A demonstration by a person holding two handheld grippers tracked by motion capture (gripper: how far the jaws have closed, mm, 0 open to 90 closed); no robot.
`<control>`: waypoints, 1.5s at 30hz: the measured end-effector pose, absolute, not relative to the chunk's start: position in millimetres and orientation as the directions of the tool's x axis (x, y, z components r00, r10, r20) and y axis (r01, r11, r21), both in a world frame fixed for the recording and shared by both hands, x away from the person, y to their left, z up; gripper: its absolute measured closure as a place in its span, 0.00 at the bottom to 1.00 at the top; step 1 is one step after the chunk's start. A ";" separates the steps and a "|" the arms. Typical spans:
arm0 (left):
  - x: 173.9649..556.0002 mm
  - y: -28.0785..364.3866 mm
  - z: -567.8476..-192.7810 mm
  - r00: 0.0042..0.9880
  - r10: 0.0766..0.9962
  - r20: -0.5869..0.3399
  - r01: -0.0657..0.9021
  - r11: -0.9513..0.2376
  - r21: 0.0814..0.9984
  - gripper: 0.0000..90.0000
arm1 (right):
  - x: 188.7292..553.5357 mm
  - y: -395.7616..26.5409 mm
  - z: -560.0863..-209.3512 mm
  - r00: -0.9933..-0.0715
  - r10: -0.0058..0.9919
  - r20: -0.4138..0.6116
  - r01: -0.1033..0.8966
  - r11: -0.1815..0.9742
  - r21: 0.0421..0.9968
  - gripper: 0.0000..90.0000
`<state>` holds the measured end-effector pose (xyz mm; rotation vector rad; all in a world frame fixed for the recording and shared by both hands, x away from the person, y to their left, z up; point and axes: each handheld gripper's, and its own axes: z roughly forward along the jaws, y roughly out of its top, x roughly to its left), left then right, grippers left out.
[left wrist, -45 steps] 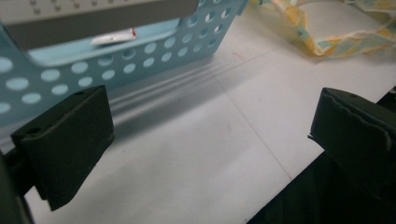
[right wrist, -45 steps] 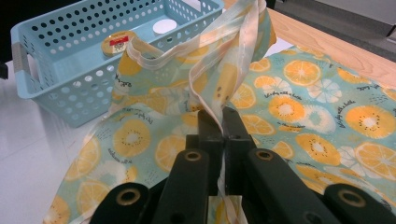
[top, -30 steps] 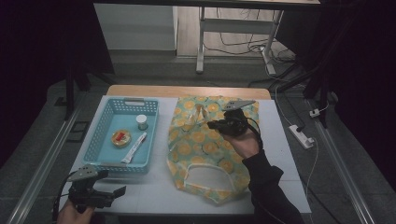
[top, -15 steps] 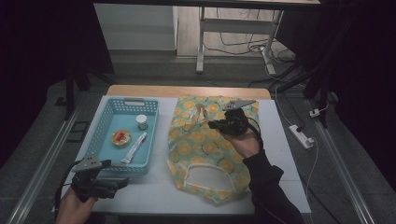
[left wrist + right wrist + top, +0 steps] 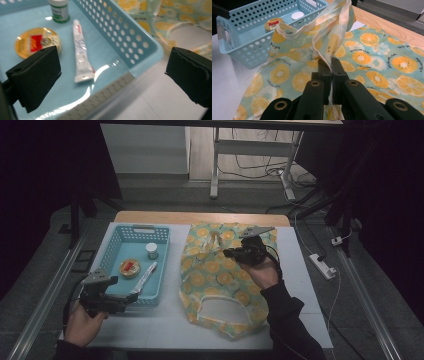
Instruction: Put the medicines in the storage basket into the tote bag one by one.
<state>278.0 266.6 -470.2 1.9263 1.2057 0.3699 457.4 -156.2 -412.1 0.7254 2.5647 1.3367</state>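
So the setup is a white counter (image 5: 300, 285) with a fruit-print bag (image 5: 220, 280) spread over its middle, running from the far edge almost to the near edge, and a blue basket (image 5: 116, 246) sitting just beside it toward the left edge.

The right tool (image 5: 231, 253) is clamped tight on one of the bag's straps (image 5: 329, 53), and in the right gripper view you can see the strap pulled up off the fabric, so the mouth looks like it's being held up a bit. That's about all that's done, I'd say: bag laid out, one strap gripped and lifted.

The left tool (image 5: 131, 298) is at the basket's near right corner, jaws wide apart with nothing between them. From the left gripper view it's looking over the basket rim at the stuff inside.

All three items are in the basket:
- a white tube (image 5: 81, 53), lying lengthwise near the right wall
- a round gold tin (image 5: 36, 42) with a red label, left of the tube
- a small white-capped jar (image 5: 59, 10) toward the far side

My guess is this is packing the basket items into the bag, and it's early. Nothing picked up, nothing in the bag as far as I can see. The tube looks closest to the open tool, so probably first to go.
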 end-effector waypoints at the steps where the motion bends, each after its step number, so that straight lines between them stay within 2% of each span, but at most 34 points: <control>1: 281.1 267.1 -469.5 0.499 0.850 -0.168 0.615 -0.210 0.760 0.00 | 457.3 -156.2 -412.2 -0.869 0.488 0.079 0.344 0.484 0.805 1.00; 11: 309.8 278.6 -465.9 0.432 0.885 -0.173 0.658 -0.178 0.731 0.00 | 457.6 -155.7 -412.6 -0.866 0.493 0.077 0.348 0.485 0.802 1.00; 26: 353.5 293.6 -469.5 0.403 0.896 -0.185 0.707 -0.177 0.685 0.00 | 457.8 -155.0 -413.2 -0.868 0.491 0.072 0.342 0.487 0.803 1.00; 33: 375.7 295.2 -470.1 0.364 0.916 -0.171 0.754 -0.182 0.632 0.00 | 458.2 -155.0 -413.8 -0.868 0.490 0.073 0.343 0.487 0.803 1.00; 45: 407.5 293.9 -490.4 0.360 0.912 -0.195 0.808 -0.201 0.554 0.00 | 458.5 -152.2 -415.8 -0.872 0.484 0.070 0.339 0.496 0.799 1.00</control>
